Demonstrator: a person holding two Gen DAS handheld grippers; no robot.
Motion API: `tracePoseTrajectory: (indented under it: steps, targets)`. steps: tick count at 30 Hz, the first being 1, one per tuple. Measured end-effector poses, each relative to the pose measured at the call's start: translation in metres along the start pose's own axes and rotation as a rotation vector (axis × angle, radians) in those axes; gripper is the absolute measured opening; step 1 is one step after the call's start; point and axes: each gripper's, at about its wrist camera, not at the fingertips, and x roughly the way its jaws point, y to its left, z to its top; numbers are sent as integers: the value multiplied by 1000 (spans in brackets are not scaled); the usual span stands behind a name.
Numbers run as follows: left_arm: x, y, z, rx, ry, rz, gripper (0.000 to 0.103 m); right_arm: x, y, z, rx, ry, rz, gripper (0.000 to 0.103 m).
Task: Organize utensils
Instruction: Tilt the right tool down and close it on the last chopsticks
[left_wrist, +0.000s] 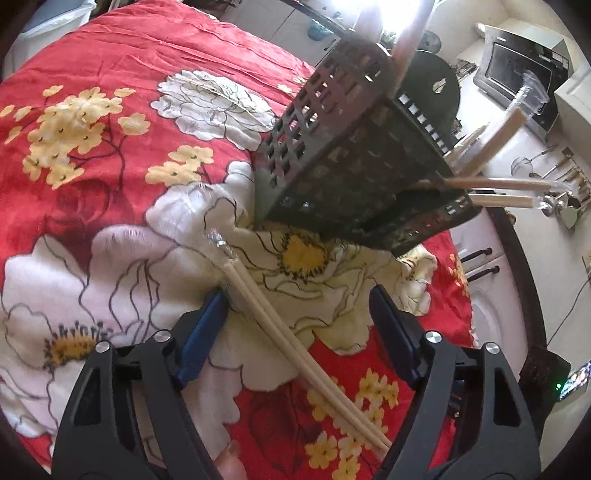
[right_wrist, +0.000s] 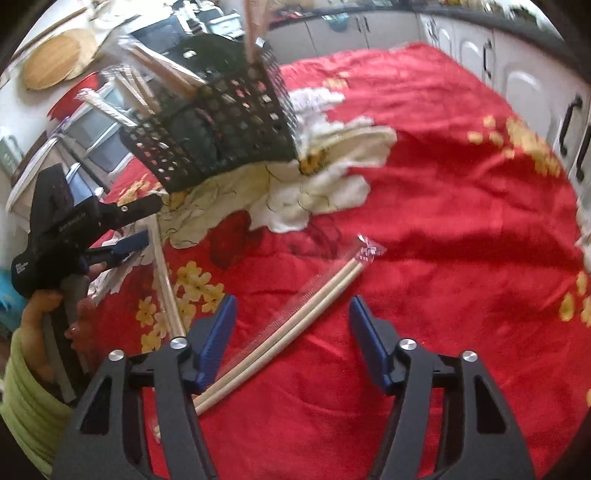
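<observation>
While both tongs hang low over the desk:
Left tongs (left_wrist: 301, 325): released, straddling a chopstick pair (left_wrist: 295, 343).
Right tongs (right_wrist: 291, 332): released, wrapped chopsticks (right_wrist: 295, 325) between them.
Holder: black perforated basket (right_wrist: 221, 125), far left, holding more chopsticks.
Cover: red floral cloth (right_wrist: 443, 221).

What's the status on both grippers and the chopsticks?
Left gripper open, straddling one wrapped chopstick pair. Right gripper open over second pair. Holder upright, nothing blocking.
</observation>
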Motion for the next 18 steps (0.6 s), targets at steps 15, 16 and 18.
tracePoseTrajectory:
  steps: [15,16,18]
  targets:
    - [1,20,14,2,-29,84,24,13,-30,20,174,19,62,25]
    - [0,24,14,-3,-30,89,19,13,-31,21,182,19,68,24]
    - [-1,31,15,-19,-30,88,13,14,-32,22,186,18,65,20]
